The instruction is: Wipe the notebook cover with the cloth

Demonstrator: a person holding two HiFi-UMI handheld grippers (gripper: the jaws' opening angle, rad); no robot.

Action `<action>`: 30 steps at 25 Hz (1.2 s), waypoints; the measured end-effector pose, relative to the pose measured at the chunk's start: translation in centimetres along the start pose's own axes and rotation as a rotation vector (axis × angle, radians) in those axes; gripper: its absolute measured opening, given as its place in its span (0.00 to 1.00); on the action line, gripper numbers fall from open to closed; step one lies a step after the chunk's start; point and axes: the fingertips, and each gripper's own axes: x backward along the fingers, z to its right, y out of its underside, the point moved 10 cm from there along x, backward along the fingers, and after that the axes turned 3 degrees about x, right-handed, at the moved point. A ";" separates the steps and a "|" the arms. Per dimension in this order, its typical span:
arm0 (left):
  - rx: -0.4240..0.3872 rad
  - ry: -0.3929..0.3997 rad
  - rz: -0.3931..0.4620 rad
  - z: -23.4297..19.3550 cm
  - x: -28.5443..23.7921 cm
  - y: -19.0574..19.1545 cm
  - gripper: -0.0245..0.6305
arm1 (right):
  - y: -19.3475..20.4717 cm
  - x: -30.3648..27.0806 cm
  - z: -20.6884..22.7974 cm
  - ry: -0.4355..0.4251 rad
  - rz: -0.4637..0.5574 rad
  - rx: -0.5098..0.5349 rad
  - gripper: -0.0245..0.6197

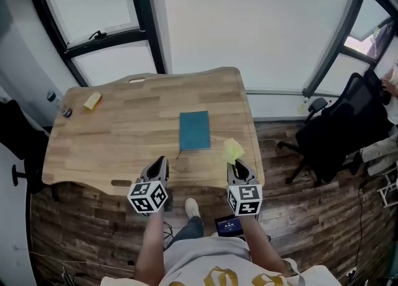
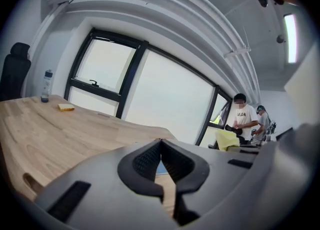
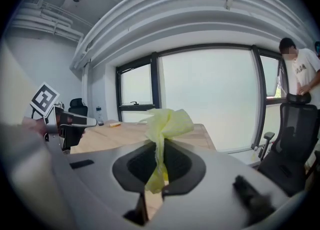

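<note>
Pinches the cloth [image 3: 167, 120] in the right tongs [image 3: 159, 143], pressed together on the yellow fabric, with a bunched tuft above the tips. Holds those tongs over the near right part of the desk [image 1: 118, 142], with the cloth just right of the near corner of the notebook [image 1: 194, 130] and apart from it. Holds the left tongs [image 2: 160, 141] pressed together on nothing, tips meeting, over the near edge of the desk, left of the notebook and well short of it. Shows the notebook closed and flat on the wood, teal cover up, around mid-desk, ahead of and between both tongs, touched by neither. Has a yellow sponge [image 1: 92, 101] and a bottle [image 2: 46, 86] near the far left corner of the desk. Off to the right, beside the desk on the floor: a black chair [image 1: 348, 129].
</note>
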 end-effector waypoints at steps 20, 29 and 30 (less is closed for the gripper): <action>0.013 0.048 -0.099 -9.7 -16.8 -5.1 0.06 | -3.2 -16.0 2.2 0.143 -0.117 -0.042 0.10; 0.018 0.051 -0.140 -11.0 -19.0 -4.2 0.06 | -2.3 -18.0 2.1 0.141 -0.140 -0.029 0.10; 0.016 0.053 -0.145 -11.0 -19.2 -4.1 0.06 | -2.2 -18.1 2.3 0.146 -0.143 -0.032 0.10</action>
